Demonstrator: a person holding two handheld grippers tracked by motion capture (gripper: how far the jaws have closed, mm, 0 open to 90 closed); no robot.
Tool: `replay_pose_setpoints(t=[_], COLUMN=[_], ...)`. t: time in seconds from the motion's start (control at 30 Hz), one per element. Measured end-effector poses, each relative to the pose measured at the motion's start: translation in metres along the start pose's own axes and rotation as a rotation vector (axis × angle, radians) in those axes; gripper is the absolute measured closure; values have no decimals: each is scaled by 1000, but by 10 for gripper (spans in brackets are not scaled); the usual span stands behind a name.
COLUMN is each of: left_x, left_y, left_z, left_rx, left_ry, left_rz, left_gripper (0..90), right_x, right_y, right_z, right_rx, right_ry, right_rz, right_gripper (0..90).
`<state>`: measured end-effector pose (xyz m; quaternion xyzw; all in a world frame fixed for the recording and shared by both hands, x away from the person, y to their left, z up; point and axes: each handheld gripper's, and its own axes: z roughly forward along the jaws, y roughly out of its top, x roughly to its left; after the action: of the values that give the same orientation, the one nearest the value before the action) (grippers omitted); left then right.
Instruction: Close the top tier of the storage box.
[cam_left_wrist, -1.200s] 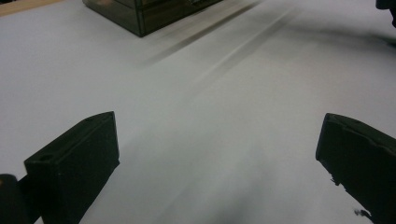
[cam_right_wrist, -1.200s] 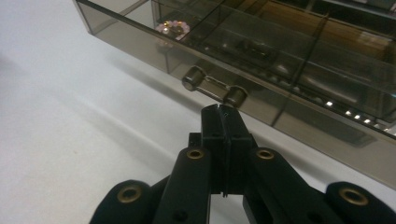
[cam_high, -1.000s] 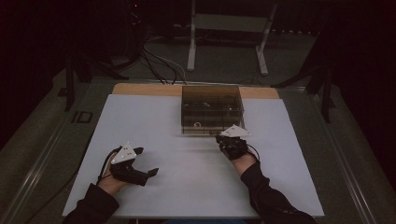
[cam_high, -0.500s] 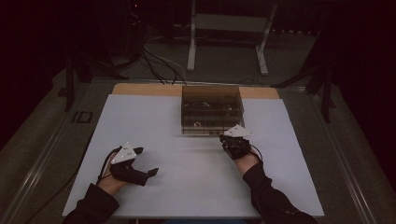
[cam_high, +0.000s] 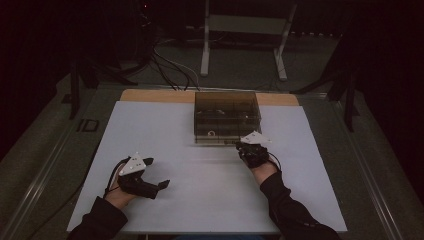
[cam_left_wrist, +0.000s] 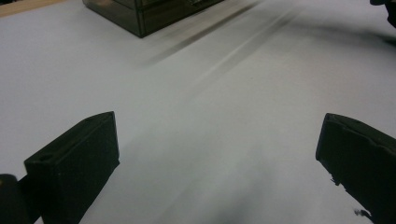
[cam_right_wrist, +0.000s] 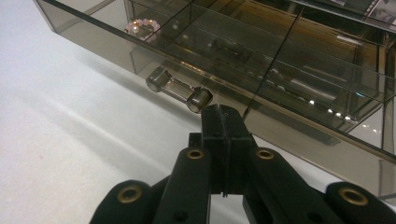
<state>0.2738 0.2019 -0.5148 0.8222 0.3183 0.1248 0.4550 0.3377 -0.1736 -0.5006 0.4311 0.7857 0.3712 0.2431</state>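
The right claw (cam_right_wrist: 223, 112) was clenched on nothing, its tips just beside the clear cylindrical handle (cam_right_wrist: 179, 89) of the smoked transparent plastic drawer box (cam_high: 226, 116). The left claw (cam_high: 162, 184) lay released, well apart, on the white tabletop (cam_high: 200, 180).

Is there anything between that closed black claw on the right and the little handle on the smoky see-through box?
Nothing visible. The right gripper, jaws shut, sits just beside the clear bar handle on the smoky transparent plastic drawer box; between them there is bare white table. Whether the tips touch the handle's end knob, I cannot tell.
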Motion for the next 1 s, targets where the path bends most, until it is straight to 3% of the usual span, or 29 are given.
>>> replay_pose_setpoints(t=[1.0], left_x=[0], left_y=[0], left_z=[0], left_rx=[1], left_ry=[0], left_rz=[1], left_gripper=[10], right_x=[-4], right_y=[8], right_z=[5], right_rx=[-5], right_ry=[0], right_rz=[14], right_gripper=[900])
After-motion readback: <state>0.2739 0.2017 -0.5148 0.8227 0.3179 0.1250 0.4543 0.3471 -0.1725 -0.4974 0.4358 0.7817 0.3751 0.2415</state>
